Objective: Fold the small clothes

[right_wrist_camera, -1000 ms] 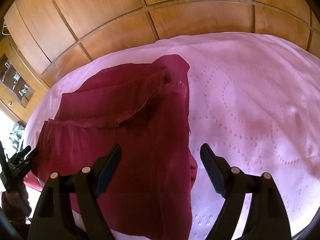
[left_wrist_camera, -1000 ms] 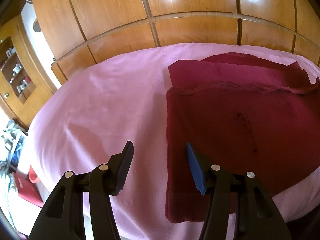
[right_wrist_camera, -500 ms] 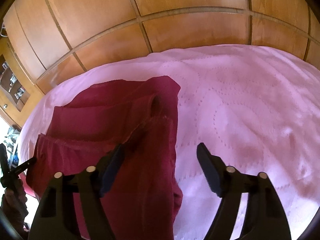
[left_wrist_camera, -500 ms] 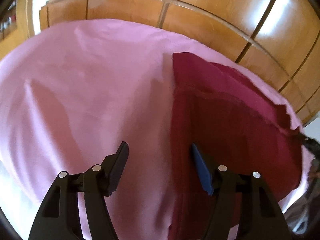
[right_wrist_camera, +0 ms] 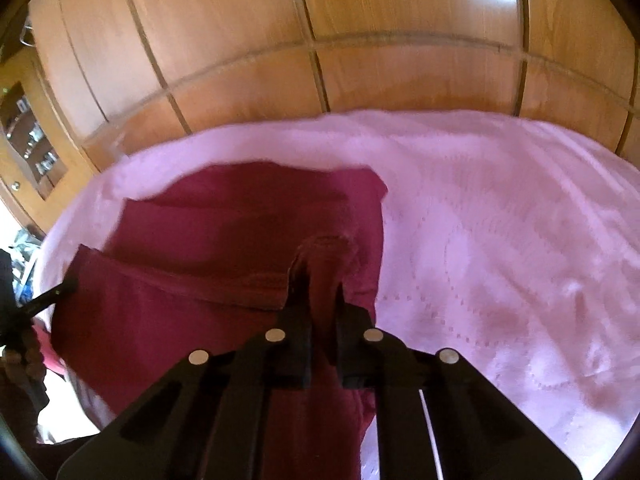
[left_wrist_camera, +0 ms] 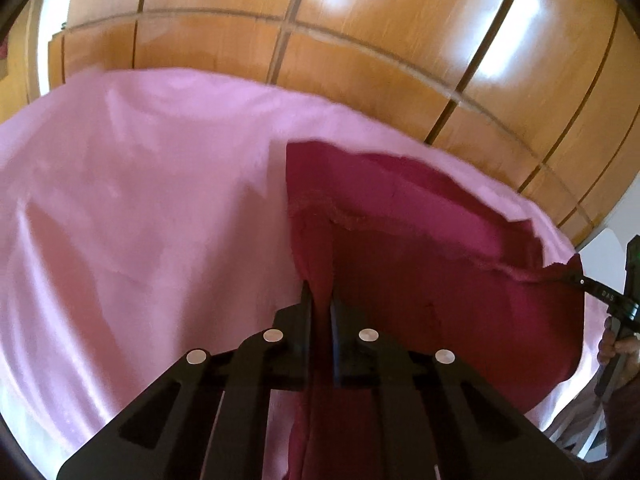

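Maroon garment (left_wrist_camera: 420, 280) pinched in both jaws, closing; cabinet shelf (right_wrist_camera: 28, 140) only in right view.

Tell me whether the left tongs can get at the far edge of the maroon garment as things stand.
Probably not yet: the left tongs are closing on the maroon garment at its near edge, cloth between the jaws. The pink bedspread beyond lies unobstructed, but they must let go first.

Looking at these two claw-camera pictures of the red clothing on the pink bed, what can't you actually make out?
- Left wrist view: the near end of the red garment is hidden behind the left claw pinching it.
- Right wrist view: the garment's near hem is hidden under the right claw.
- Both views: what kind of garment it is; folds and blur obscure it.
- Right wrist view: items in the cabinet are too small.
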The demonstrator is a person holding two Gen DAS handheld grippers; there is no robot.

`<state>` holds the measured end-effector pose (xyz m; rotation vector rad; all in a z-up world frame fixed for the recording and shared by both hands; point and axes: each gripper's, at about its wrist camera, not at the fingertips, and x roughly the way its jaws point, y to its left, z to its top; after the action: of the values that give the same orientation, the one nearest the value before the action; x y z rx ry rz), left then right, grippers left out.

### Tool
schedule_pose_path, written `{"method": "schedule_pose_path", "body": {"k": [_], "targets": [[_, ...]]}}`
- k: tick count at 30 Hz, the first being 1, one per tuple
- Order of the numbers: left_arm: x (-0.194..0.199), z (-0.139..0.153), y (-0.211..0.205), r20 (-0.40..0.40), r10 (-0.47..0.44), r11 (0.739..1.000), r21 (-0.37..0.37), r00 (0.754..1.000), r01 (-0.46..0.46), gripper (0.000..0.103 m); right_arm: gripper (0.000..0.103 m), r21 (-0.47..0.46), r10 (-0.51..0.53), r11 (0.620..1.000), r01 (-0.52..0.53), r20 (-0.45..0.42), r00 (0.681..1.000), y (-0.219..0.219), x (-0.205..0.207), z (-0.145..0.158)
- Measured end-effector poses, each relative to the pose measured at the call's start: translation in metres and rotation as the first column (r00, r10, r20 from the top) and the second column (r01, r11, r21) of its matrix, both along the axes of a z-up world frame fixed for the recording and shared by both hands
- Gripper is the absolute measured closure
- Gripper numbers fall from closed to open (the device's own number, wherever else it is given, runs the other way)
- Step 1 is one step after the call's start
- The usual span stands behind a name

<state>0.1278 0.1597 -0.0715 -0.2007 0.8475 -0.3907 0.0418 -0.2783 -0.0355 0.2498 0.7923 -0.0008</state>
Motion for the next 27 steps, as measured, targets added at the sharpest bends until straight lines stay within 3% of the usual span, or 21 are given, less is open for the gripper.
{"method": "schedule_pose_path", "body": {"k": [5,8,12,15,21,24,26,27], "targets": [[-0.017,0.032,0.005,0.085,-0.011,1.0,-0.023,0.996,0.013,0.097,0.096,0.052,0.016,0.998,-0.019,0.073,0.997,-0.003,-0.005,0.032],[-0.009,0.05,0.004,0.131,-0.003,0.999,-0.035,0.991,0.008,0.097,0.096,0.087,-0.003,0.996,-0.004,0.084,0.996,-0.011,0.014,0.04],[0.032,0.068,0.0,0.164,0.029,0.999,-0.042,0.986,-0.022,0.097,0.096,0.108,-0.065,0.992,0.058,0.066,0.996,-0.033,0.059,0.039],[0.073,0.07,-0.01,0.16,0.051,0.999,-0.007,0.986,-0.051,0.097,0.096,0.131,-0.12,0.985,0.116,0.029,0.992,-0.053,0.095,0.028],[0.142,0.047,-0.03,0.089,0.117,0.991,0.053,0.989,-0.122,0.097,0.096,0.099,-0.163,0.981,0.168,-0.065,0.985,-0.07,0.158,-0.006],[0.169,0.016,-0.04,0.011,0.14,0.98,0.137,0.99,-0.141,0.097,0.095,0.066,-0.156,0.984,0.167,-0.135,0.978,-0.068,0.18,-0.031],[0.184,-0.009,-0.045,-0.058,0.176,0.961,0.228,0.983,-0.158,0.095,0.085,0.048,-0.16,0.984,0.17,-0.17,0.972,-0.069,0.183,-0.042],[0.186,-0.016,-0.044,-0.075,0.184,0.958,0.235,0.98,-0.162,0.095,0.074,0.051,-0.161,0.984,0.173,-0.174,0.971,-0.07,0.18,-0.043]]}}
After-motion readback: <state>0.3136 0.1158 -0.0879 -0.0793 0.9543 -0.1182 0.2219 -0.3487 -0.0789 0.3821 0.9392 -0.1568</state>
